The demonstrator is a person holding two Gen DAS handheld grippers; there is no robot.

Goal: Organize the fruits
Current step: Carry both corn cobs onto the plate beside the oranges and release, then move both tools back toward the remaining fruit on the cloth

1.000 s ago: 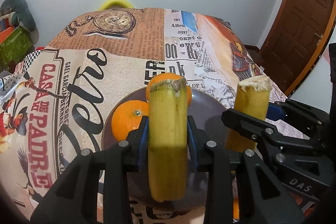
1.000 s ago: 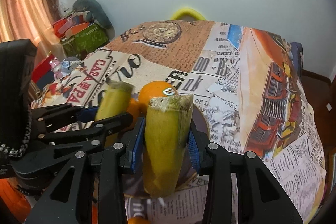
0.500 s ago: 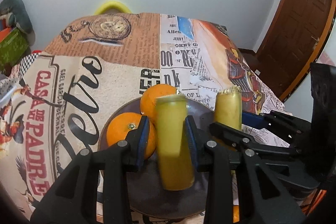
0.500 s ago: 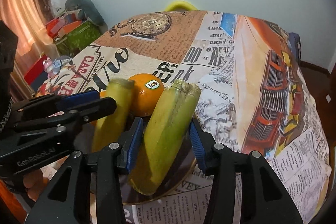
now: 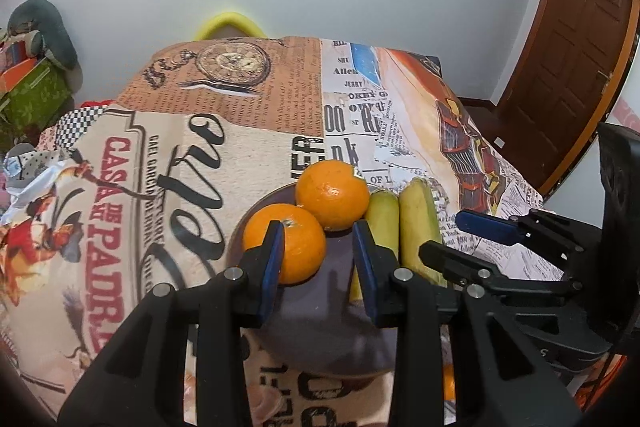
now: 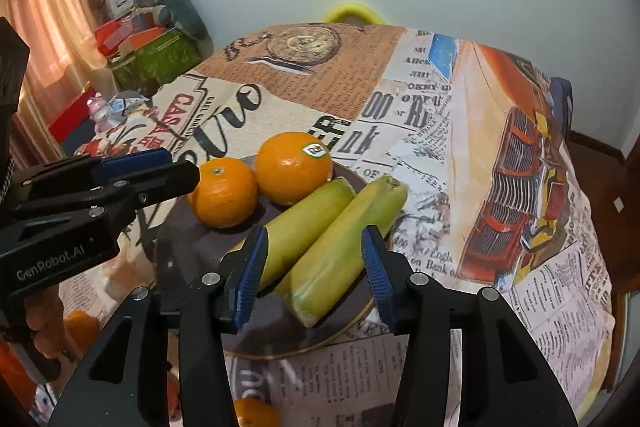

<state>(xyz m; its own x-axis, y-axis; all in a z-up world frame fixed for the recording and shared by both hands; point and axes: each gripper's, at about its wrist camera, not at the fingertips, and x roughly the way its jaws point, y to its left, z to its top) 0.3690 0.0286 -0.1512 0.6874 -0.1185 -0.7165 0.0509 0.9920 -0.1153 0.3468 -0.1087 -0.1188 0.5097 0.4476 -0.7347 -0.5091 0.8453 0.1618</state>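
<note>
**Bananas laid on the plate, both grippers empty**

Where the left wrist view is concerned, the black two-finger left gripper with blue pads (image 5: 318, 263) is seen spread wide and empty above the dark round plate (image 5: 320, 339). Two round oranges, the nearer orange (image 5: 290, 247) and the farther orange (image 5: 332, 195), are touching on the plate's left part, and two cut yellow-green banana pieces lie side by side to their right, the left banana piece (image 5: 380, 223) and the right banana piece (image 5: 418, 227).

From the right wrist view, the matching right gripper (image 6: 314, 271) is shown wide apart just above the banana pieces, nothing being held. A further orange fruit (image 6: 254, 413) is glimpsed below the table edge.

The release step is judged complete; retreat from the plate is called for next, and any remaining fruit is to be fetched without the resting pieces being nudged.
</note>
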